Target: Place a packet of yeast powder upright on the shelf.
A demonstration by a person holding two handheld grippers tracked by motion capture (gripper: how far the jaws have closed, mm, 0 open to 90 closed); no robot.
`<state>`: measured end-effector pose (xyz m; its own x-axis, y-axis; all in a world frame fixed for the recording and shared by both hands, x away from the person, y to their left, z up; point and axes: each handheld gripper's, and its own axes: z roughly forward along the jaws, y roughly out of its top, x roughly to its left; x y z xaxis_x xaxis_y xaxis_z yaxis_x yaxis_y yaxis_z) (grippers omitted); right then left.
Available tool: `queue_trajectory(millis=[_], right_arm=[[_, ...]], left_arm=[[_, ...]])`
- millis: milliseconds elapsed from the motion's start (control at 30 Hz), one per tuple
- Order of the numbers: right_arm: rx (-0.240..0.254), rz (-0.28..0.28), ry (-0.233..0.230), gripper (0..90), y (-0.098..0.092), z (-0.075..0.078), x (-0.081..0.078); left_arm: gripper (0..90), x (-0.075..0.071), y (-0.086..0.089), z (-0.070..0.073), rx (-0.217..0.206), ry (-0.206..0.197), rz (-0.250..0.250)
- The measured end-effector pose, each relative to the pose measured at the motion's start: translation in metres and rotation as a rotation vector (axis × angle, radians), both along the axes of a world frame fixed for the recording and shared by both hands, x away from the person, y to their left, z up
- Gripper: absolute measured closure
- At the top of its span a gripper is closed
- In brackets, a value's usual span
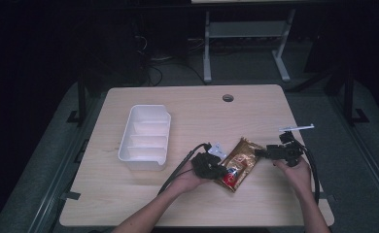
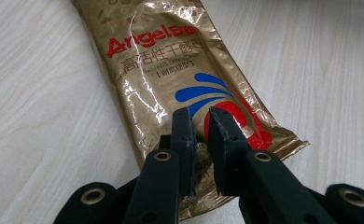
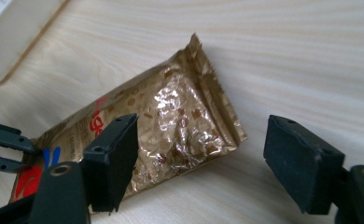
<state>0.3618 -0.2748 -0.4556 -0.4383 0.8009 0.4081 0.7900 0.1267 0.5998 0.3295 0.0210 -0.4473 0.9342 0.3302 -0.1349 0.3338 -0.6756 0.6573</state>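
Already the left gripper (image 2: 199, 122) pinches the gold packet's (image 2: 171, 70) near end, its long axis running away toward the right gripper (image 3: 203, 158), jaws spread, just short of the crimped far end.

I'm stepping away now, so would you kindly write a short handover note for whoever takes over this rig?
Left gripper: shut on the bottom end of the gold packet.
Right gripper: open, at the packet's top sealed end, not gripping it.
The packet lies flat on the table; the white divided tray sits to its left, nothing in it.
Done: one end pinched.
Left, probably: close the right gripper on the top end, then lift or move the packet.
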Motion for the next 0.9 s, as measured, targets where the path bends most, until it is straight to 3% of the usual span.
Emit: queue_trajectory(millis=[167,333,367,467,667,833,900], right_arm=[[-0.002,0.001,0.02,38.0,0.001,-0.006,0.002],[0.024,0.043,0.035,53.5,0.009,-0.008,0.003],[0.015,0.038,0.034,61.7,0.011,-0.008,0.003],[0.048,0.052,0.029,79.2,0.013,-0.008,0.004],[0.01,0.058,-0.009,88.6,0.014,-0.003,0.001],[0.028,0.059,-0.034,89.6,0.011,0.002,-0.002],[0.024,0.067,-0.074,89.6,0.011,0.009,-0.005]], left_arm=[[80.9,0.0,0.0,0.0,0.0,-0.002,0.002],[81.0,0.0,0.0,-0.001,-0.004,0.0,0.002],[81.1,0.0,0.0,-0.001,-0.007,0.003,0.002],[81.2,0.0,0.0,-0.001,-0.009,0.003,0.002],[79.8,0.002,0.001,-0.001,-0.01,0.012,0.003],[68.9,0.004,0.002,-0.001,-0.027,0.038,0.01],[59.5,0.006,0.005,0.0,-0.062,0.045,0.03]])
